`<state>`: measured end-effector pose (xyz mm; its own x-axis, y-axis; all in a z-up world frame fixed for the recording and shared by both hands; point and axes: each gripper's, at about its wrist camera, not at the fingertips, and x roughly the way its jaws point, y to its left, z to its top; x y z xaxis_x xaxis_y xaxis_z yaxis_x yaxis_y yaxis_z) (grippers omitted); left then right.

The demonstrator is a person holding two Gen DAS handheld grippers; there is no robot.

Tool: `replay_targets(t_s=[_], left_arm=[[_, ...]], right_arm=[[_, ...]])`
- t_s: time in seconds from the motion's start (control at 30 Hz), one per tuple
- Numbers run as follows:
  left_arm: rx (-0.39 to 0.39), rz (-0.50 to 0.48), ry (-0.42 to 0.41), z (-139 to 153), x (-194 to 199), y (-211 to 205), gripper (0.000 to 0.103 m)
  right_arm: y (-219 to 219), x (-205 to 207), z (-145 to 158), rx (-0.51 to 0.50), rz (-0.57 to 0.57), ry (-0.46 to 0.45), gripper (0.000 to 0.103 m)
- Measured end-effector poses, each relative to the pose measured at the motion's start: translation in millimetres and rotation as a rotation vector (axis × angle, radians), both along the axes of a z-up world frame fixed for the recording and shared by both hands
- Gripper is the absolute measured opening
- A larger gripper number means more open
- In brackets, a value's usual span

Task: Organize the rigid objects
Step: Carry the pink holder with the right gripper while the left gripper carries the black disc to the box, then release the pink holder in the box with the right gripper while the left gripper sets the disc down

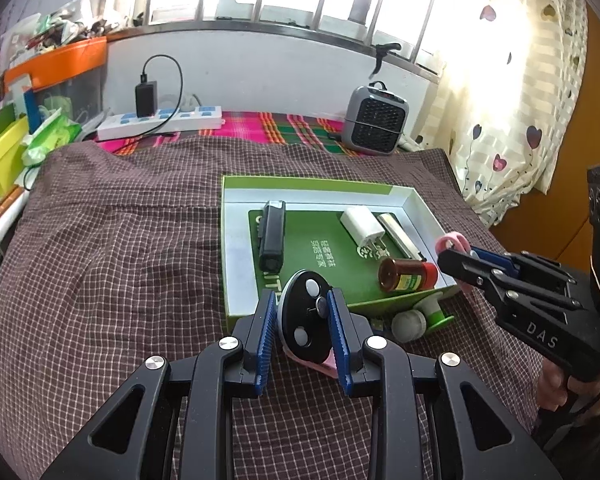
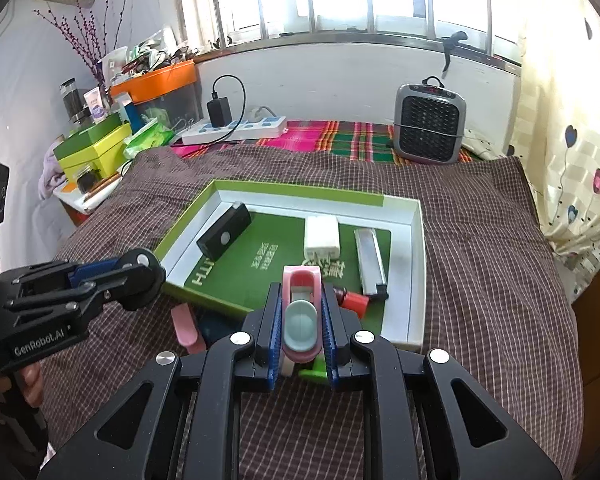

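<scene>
A green and white open box [image 1: 236, 240] [image 2: 416, 272] lies on the checked cloth. Inside are a black device [image 1: 272, 236] [image 2: 224, 236], a white charger [image 1: 362, 226] [image 2: 321, 236], a silver lighter [image 1: 400, 236] [image 2: 370, 258] and a brown red-capped bottle [image 1: 406, 276] [image 2: 352, 300]. My left gripper [image 1: 303, 312] [image 2: 140, 276] is shut on a black oval remote [image 1: 304, 316] at the box's near edge. My right gripper [image 2: 300, 312] [image 1: 456, 256] is shut on a pink and blue-grey plastic piece [image 2: 300, 320] [image 1: 452, 242] above the box's near right corner.
A green and white object [image 1: 420, 318] and a pink piece [image 2: 186, 326] lie before the box. A grey heater [image 1: 376, 120] [image 2: 430, 128], a white power strip [image 1: 160, 120] [image 2: 236, 128] and cluttered boxes [image 1: 4, 148] [image 2: 92, 148] stand at the back and left.
</scene>
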<state>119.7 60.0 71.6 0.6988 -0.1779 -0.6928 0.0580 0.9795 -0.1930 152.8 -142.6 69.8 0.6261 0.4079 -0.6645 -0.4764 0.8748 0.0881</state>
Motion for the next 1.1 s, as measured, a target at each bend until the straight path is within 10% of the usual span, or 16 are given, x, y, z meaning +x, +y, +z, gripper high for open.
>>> replay_targets(t_s=[1.1], left_arm=[[0.003,-0.034,0.085,-30.5,69.5,-14.4,0.025]], right_arm=[[67.6,106.3,-31.4,-0.069,0.131,0.159,0.019]])
